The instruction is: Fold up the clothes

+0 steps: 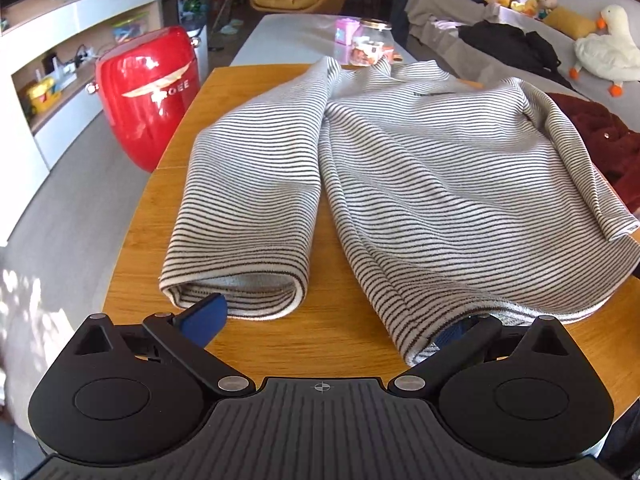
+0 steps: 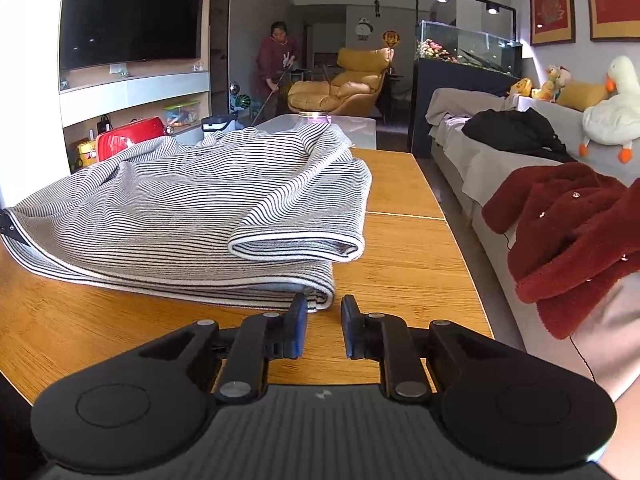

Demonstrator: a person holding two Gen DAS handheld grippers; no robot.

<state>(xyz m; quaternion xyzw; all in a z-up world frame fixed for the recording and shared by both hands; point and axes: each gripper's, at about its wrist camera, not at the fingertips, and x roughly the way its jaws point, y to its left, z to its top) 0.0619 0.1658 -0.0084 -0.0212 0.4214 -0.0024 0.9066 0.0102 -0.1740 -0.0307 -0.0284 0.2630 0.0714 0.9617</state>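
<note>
The striped top lies half-folded on the counter. Left hand-held gripper spread wide, right hand-held gripper narrowly apart and empty — both at the near hem. A 1-layer pinch would drag the folded sleeves loose.

wall-mounted dark tv above pale shelving; yellow armchair beyond; grey sofa at right.
</note>
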